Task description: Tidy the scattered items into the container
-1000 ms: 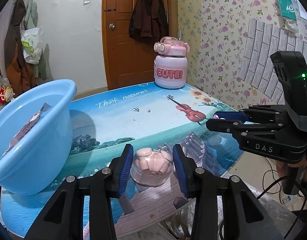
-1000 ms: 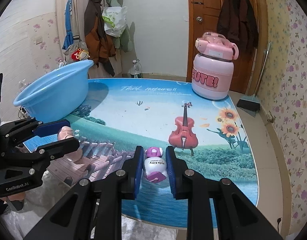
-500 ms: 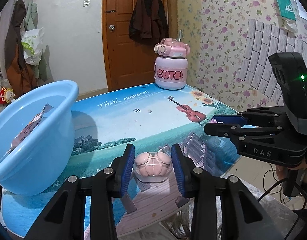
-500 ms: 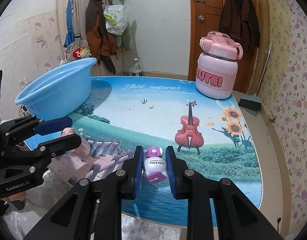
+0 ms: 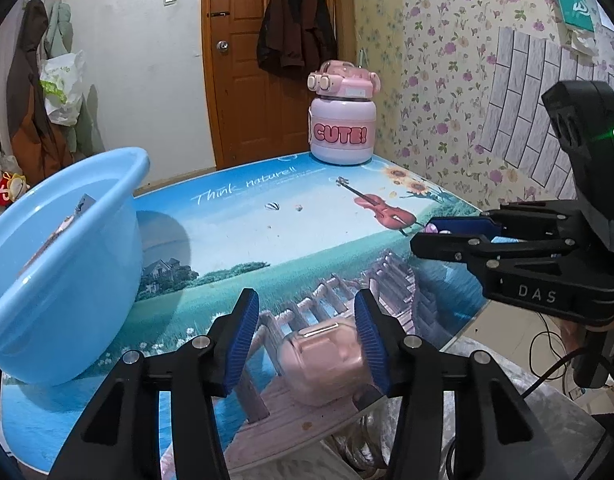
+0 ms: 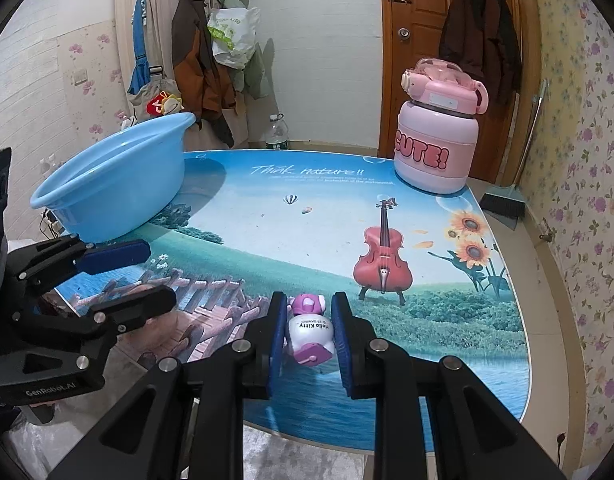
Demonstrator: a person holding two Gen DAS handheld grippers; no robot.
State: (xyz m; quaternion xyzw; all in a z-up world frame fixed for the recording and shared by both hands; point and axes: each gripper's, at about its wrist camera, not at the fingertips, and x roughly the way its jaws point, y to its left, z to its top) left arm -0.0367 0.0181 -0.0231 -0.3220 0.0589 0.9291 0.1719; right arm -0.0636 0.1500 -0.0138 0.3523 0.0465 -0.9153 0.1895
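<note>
Left wrist view: the left claw (image 5: 307,336) is spread wide, and the pale pink toy (image 5: 321,360) lies on the desk (image 5: 235,240) between its fingers, touching the right pad. At 9 o'clock stands the blue basin (image 5: 63,280). Right wrist view: the right claw (image 6: 309,330) is clamped on the Hello Kitty figure (image 6: 310,330) near the desk's front edge; a pink jug (image 6: 437,140) stands at 1 o'clock.

Glossy plastic basin (image 5: 67,280), wooden door (image 5: 243,60)

Open tabletop (image 6: 307,240) between basin (image 6: 119,184) and jug (image 6: 439,152).
</note>
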